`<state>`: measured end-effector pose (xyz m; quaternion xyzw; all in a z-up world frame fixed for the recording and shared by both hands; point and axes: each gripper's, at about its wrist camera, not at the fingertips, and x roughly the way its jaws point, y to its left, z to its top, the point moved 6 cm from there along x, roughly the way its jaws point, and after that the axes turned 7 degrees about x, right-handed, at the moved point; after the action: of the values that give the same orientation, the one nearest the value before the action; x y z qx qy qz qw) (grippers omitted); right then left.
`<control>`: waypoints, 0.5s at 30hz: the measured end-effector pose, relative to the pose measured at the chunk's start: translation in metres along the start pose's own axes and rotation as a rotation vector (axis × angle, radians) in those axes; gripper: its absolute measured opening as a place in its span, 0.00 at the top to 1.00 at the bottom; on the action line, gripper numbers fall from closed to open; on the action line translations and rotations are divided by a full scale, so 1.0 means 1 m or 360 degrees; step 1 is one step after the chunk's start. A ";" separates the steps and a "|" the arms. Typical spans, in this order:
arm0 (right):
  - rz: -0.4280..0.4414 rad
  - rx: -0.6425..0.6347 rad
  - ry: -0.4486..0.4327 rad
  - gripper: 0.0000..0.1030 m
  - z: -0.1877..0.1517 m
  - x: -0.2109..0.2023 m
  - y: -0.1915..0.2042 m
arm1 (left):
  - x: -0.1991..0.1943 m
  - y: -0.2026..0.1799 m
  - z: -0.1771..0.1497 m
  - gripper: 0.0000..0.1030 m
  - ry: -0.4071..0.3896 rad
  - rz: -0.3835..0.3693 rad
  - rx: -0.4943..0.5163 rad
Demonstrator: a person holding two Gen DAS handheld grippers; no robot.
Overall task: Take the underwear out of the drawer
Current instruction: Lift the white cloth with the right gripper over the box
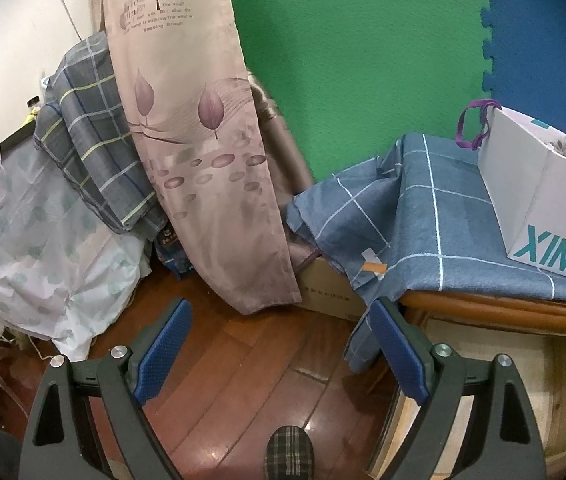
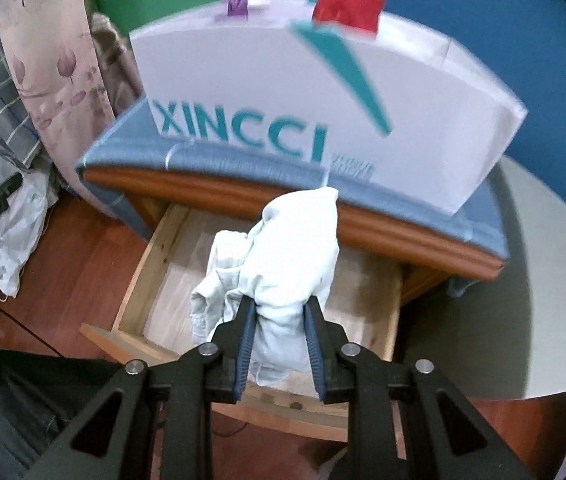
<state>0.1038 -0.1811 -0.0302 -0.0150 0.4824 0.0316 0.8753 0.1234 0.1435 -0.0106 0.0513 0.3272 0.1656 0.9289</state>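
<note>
In the right wrist view my right gripper (image 2: 279,304) is shut on a bundle of pale white underwear (image 2: 283,252), which hangs bunched above the pulled-out wooden drawer (image 2: 395,300). The drawer's pale bottom shows bare around the cloth. The drawer belongs to a wooden nightstand (image 2: 383,232) topped with a blue checked cloth (image 2: 243,160). In the left wrist view my left gripper (image 1: 279,320) stands open over the red wooden floor (image 1: 251,360), nothing between its blue pads. The drawer's corner (image 1: 495,360) lies just right of the left gripper's right finger.
A white paper bag (image 2: 283,80) printed XINCCI, with something red (image 2: 349,4) inside, stands on the nightstand. A leaf-patterned curtain (image 1: 203,140), a cardboard box (image 1: 331,296) and a bed with a checked blanket (image 1: 91,128) lie left. A plaid slipper (image 1: 290,452) is on the floor.
</note>
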 end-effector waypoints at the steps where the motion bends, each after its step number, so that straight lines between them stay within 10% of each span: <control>1: -0.0013 -0.0005 -0.0019 0.76 0.004 -0.006 0.001 | -0.001 0.000 0.000 0.14 -0.0005 0.0002 0.0003; 15: -0.0164 -0.0062 -0.0314 0.76 0.049 -0.114 -0.003 | -0.011 0.003 0.003 0.14 -0.0064 -0.0011 -0.0012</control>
<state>0.0848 -0.1857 0.0924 -0.0534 0.3918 -0.0027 0.9185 0.1162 0.1430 -0.0012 0.0501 0.3079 0.1626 0.9361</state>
